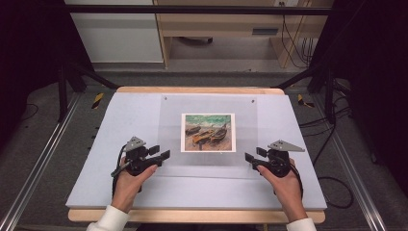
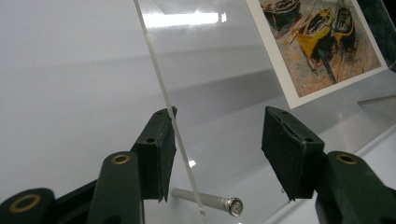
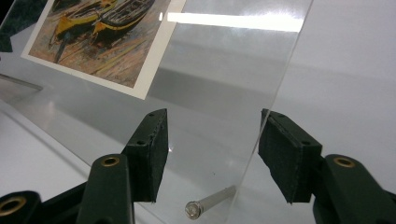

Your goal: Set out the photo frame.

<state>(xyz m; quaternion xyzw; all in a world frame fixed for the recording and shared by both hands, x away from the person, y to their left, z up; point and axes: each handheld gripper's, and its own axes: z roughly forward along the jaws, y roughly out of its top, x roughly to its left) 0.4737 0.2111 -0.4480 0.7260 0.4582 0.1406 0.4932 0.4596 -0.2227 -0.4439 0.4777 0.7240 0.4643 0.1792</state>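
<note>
Your left gripper (image 1: 165,154) and right gripper (image 1: 248,157) sit wide apart at the clear sheet's (image 1: 173,130) lower corners, mid-frame, ready to lift it evenly off the boat picture (image 1: 208,132).

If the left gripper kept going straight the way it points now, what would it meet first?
Probably the clear acrylic sheet: its side edge already runs between the open jaws of the left gripper, close to one pad. The boat picture lies farther on. Depth is hard to judge.
</note>
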